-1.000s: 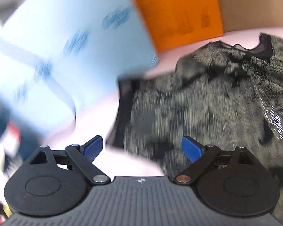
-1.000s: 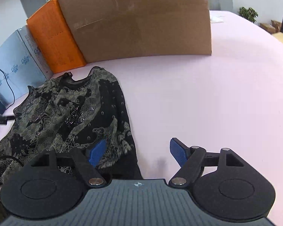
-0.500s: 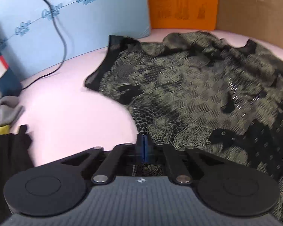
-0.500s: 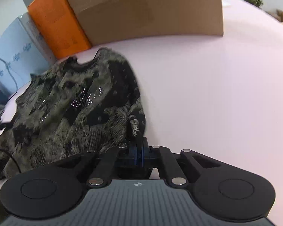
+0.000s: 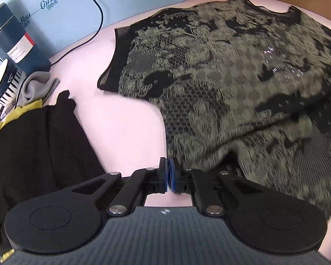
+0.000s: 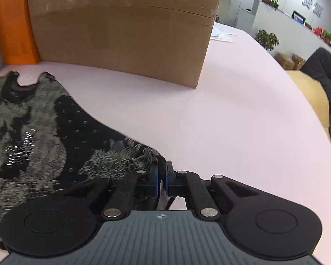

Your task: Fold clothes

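A sheer olive-and-black patterned top (image 5: 231, 77) lies spread on the pink table (image 5: 125, 128), neckline at the far side. My left gripper (image 5: 167, 174) sits at the top's near left hem corner. Its blue pads are pinched together on the fabric edge, and the jaws are opening by a trace. In the right wrist view the same top (image 6: 33, 132) fills the left side. My right gripper (image 6: 162, 176) is shut on the near right hem corner, and the cloth is drawn up into the pads.
A large cardboard box (image 6: 121, 33), an orange box (image 6: 11, 26) and a light blue box (image 5: 77, 6) with a black cable (image 5: 97, 6) line the far edge. A black garment pile (image 5: 37, 150), grey cloth (image 5: 37, 86), striped cup (image 5: 4, 81) and dark canister (image 5: 11, 35) crowd the left. Bare table (image 6: 231, 121) stretches right.
Both grippers went from wide open to shut on the top's near hem corners. The left view has swung left, the right view has swung right, and the hem is stretched between them.
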Demonstrator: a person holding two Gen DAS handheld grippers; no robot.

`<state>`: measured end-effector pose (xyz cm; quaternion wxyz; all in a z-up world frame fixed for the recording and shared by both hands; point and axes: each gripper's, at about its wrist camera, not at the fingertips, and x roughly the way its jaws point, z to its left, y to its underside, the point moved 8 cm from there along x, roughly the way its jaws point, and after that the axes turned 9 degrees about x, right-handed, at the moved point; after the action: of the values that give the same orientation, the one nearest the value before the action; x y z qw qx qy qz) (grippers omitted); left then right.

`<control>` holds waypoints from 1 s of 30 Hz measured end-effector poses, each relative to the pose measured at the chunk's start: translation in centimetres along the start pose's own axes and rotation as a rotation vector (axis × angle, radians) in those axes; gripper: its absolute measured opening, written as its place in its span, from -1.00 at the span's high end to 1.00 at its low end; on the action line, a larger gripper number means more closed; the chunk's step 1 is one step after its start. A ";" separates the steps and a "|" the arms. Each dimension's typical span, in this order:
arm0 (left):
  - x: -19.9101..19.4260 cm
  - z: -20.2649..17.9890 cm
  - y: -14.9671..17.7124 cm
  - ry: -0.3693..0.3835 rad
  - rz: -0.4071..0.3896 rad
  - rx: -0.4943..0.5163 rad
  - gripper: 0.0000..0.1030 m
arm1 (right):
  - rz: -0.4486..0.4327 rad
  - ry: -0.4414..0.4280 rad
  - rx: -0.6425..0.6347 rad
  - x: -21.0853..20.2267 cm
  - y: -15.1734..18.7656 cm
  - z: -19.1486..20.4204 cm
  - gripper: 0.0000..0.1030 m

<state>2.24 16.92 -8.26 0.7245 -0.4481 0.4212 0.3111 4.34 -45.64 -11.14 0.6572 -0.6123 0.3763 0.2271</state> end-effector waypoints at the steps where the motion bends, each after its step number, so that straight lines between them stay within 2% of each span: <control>1: -0.7 0.3 -0.1 -0.008 -0.010 0.005 0.88 | 0.020 0.049 -0.013 0.5 -0.5 -0.5 0.88; 2: -1.2 0.9 -0.5 -0.023 -0.026 0.009 0.84 | 0.037 0.087 -0.013 0.6 -1.1 -1.1 0.73; 4: -2.4 2.4 -1.7 -0.059 -0.063 0.016 0.46 | 0.006 0.122 0.002 -0.2 -3.0 -1.9 0.62; 5: -3.4 3.3 -2.8 -0.082 -0.087 0.027 0.35 | -0.014 0.130 0.007 -0.8 -4.0 -2.2 0.61; 6: -4.5 4.0 -4.0 -0.101 -0.113 0.050 0.19 | -0.044 0.094 0.003 -1.6 -5.3 -1.8 0.60; 7: -5.6 4.2 -5.6 -0.116 -0.146 0.097 0.08 | -0.068 0.020 -0.002 -2.5 -6.6 -1.1 0.57; 9: -7.9 4.6 -8.9 -0.144 -0.214 0.198 -0.04 | -0.099 -0.170 -0.021 -4.0 -8.9 1.2 0.46; 10: -8.6 4.5 -10.9 -0.146 -0.252 0.240 -0.15 | -0.099 -0.271 -0.039 -4.5 -9.8 2.8 0.32; 11: -9.4 4.4 -12.9 -0.146 -0.291 0.282 -0.20 | -0.092 -0.347 -0.059 -4.6 -10.4 4.3 0.31; 13: -10.0 3.4 -17.1 -0.115 -0.384 0.309 -0.38 | -0.079 -0.430 -0.101 -3.9 -11.4 7.6 0.31; 15: -9.4 1.9 -20.6 -0.076 -0.464 0.297 -0.42 | -0.063 -0.467 -0.101 -1.6 -11.8 10.4 0.31; 16: -8.1 1.0 -21.6 -0.067 -0.474 0.278 -0.42 | -0.045 -0.486 -0.083 -0.1 -11.8 11.6 0.31; 17: -6.8 0.1 -22.6 -0.059 -0.480 0.260 -0.42 | -0.024 -0.500 -0.061 1.6 -11.8 12.6 0.31; 20: -1.6 -3.3 -23.5 -0.035 -0.425 0.223 -0.41 | 0.032 -0.506 0.000 6.2 -11.9 14.4 0.32; 24: 3.8 -6.8 -22.5 -0.011 -0.336 0.198 -0.41 | 0.058 -0.526 0.027 9.4 -12.1 16.5 0.32; 27: 6.0 -8.2 -21.0 -0.013 -0.290 0.225 -0.41 | 0.071 -0.504 -0.089 10.5 -10.7 18.6 0.32; 30: 7.3 -9.3 -19.5 -0.025 -0.261 0.247 -0.41 | 0.023 -0.496 -0.228 9.7 -9.3 20.6 0.31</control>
<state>18.64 1.08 -9.46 0.8135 -0.4027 0.3853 0.1659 21.82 -28.43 -13.38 0.6533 -0.6037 0.1829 0.4186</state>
